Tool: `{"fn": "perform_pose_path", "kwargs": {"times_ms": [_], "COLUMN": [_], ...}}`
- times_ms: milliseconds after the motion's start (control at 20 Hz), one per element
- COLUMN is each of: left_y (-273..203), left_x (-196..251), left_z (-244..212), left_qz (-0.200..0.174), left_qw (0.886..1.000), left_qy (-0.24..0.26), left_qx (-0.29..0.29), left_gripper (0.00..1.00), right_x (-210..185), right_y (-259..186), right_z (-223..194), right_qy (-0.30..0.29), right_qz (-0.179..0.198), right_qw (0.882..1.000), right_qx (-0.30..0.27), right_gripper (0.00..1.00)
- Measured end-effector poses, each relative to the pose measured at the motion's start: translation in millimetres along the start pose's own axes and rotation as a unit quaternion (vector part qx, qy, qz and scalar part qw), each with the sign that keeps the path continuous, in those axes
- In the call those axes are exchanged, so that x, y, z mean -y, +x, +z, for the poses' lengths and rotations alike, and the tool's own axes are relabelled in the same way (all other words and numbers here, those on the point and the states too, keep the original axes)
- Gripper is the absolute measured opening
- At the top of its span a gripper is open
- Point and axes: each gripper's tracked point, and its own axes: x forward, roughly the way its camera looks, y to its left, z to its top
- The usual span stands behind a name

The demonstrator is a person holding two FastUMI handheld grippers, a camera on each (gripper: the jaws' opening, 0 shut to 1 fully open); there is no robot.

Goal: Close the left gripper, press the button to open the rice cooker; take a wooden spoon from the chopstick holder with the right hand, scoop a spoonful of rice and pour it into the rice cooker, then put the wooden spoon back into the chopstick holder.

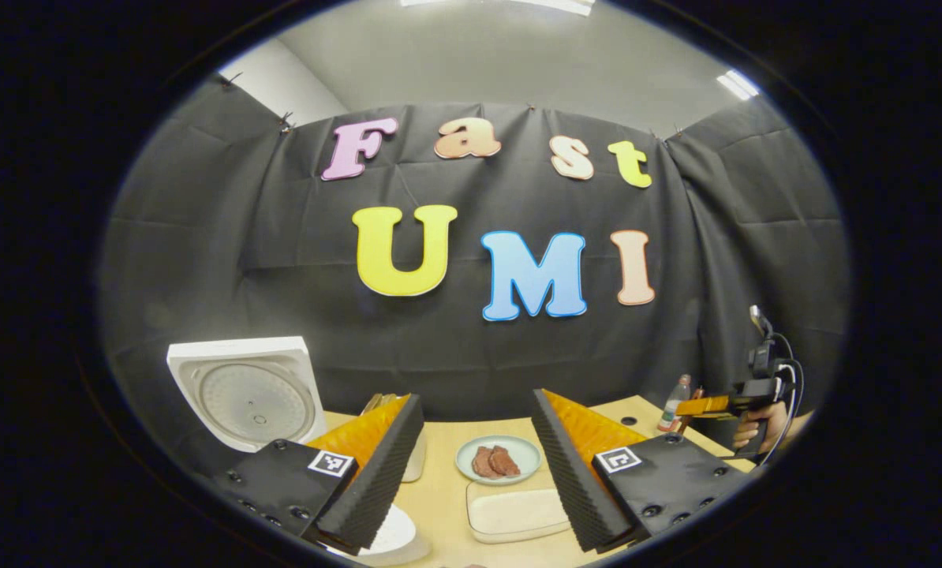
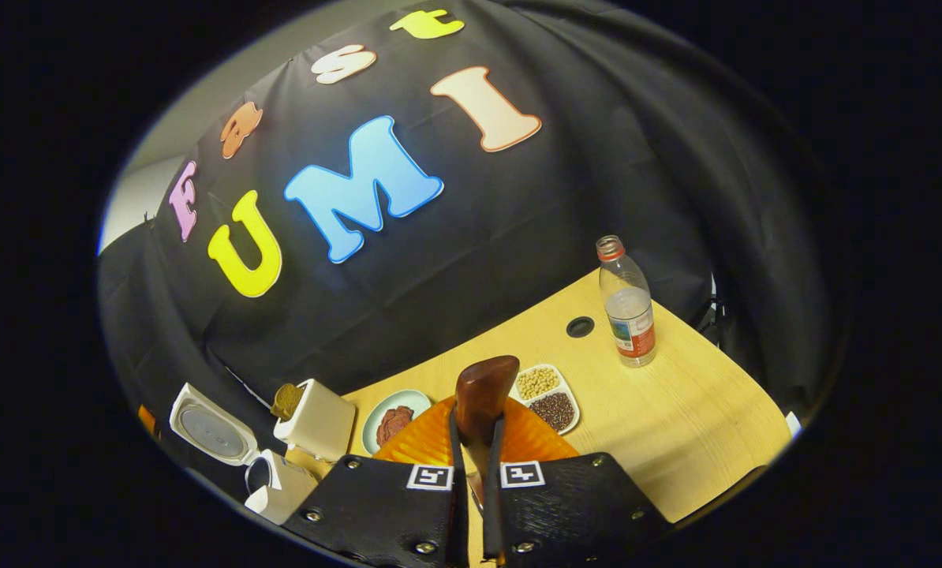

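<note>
The rice cooker's white lid (image 1: 246, 394) stands open at the left of the left gripper view. My left gripper (image 1: 476, 398) is open above the table with nothing between its fingers. Behind its left finger peeks the white chopstick holder (image 1: 416, 465). In the right gripper view, my right gripper (image 2: 475, 422) is shut on the wooden spoon (image 2: 483, 390), whose dark brown bowl sticks up past the fingertips. The chopstick holder (image 2: 317, 418), with wooden utensils in it, stands at the lower left beside the open rice cooker (image 2: 207, 430). Far right in the left gripper view, a hand (image 1: 755, 430) holds the right gripper (image 1: 708, 406).
A plate of brown meat slices (image 1: 499, 459) and a white rectangular dish (image 1: 514, 513) lie on the wooden table (image 2: 700, 426). A divided dish of beans (image 2: 550, 398), a water bottle (image 2: 627, 304) and a cable hole (image 2: 579, 326) are farther right.
</note>
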Motion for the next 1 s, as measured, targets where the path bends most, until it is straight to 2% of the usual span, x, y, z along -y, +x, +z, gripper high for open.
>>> {"fn": "perform_pose_path", "kwargs": {"times_ms": [200,300,450,500,800,900,1000], "left_y": [-7,-11,-14,-16,-17,-16,-14], "left_x": [-6,-6,-12,-11,-13,-13,-12], "left_z": [-3,-10,-10,-9,-3,-3,-3], "left_qz": [0.014,0.013,0.021,0.021,0.021,0.021,0.019], "left_qw": [1.000,1.000,0.999,1.000,1.000,1.000,1.000], "left_qy": [0.002,0.000,0.008,0.006,0.012,0.007,0.001], "left_qx": [-0.008,-0.019,-0.022,-0.021,-0.018,-0.018,-0.015], "left_gripper": [0.99,0.93,0.96,0.93,0.93,0.93,0.93], "right_x": [2,4,8,7,12,13,17], "right_y": [9,14,22,24,31,26,11], "right_z": [-16,-26,-40,-48,-67,-71,-67], "right_qy": [-0.012,-0.035,-0.057,-0.063,-0.087,-0.100,-0.134], "right_qz": [-0.007,-0.015,-0.021,-0.020,-0.035,-0.033,-0.044], "right_qw": [1.000,0.999,0.998,0.998,0.995,0.994,0.990], "right_qx": [-0.010,-0.014,-0.017,-0.021,-0.026,-0.033,-0.031], "right_gripper": [0.07,0.07,0.07,0.08,0.08,0.14,0.33]}}
